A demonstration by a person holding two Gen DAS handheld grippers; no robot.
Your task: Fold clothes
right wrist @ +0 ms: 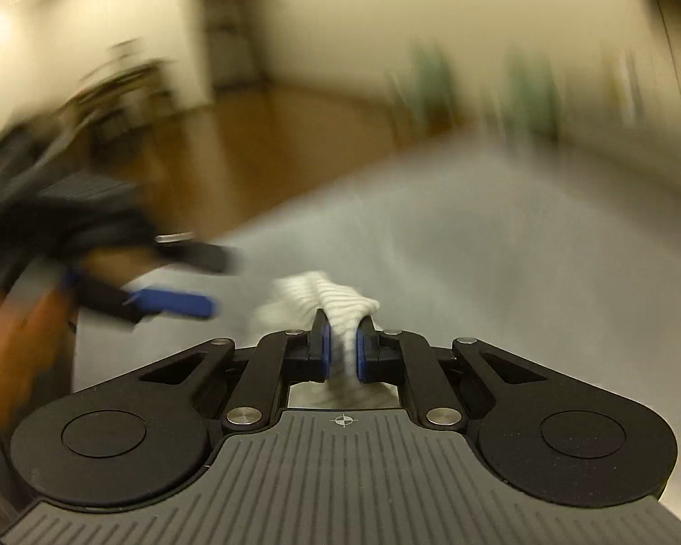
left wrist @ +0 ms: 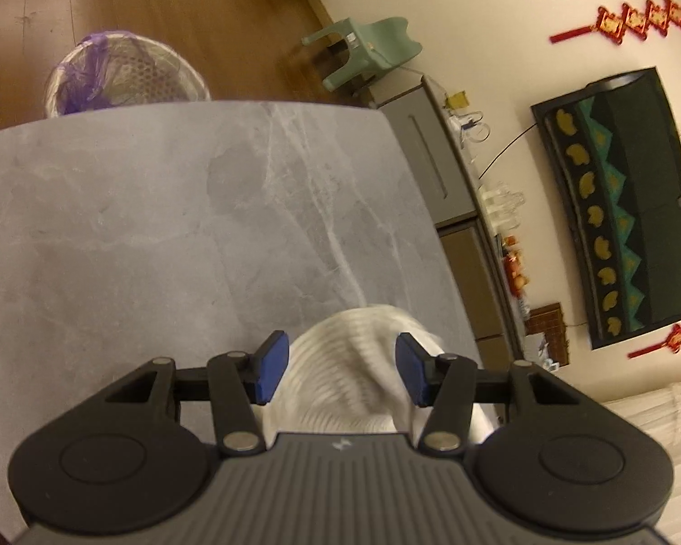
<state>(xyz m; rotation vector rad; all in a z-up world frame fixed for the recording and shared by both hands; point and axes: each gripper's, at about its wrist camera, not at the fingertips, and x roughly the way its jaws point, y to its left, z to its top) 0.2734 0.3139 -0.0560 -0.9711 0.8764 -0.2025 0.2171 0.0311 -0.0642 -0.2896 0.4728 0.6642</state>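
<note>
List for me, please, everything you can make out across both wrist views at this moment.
white ribbed garment: one, white, bunched on the table, pinched at one end
table: one, grey marble look, under the garment
basket: one, pale mesh with a purple bag, on the floor beyond the table
chairs: two, pale green, by the wall
cabinet: one, grey, along the wall
wall panel: one, dark with gold and teal shapes
red hanging ornaments: at least two, on the wall
left gripper: black, blue pads, jaws wide apart around the garment
right gripper: black, blue pads, clamped on the garment
</note>
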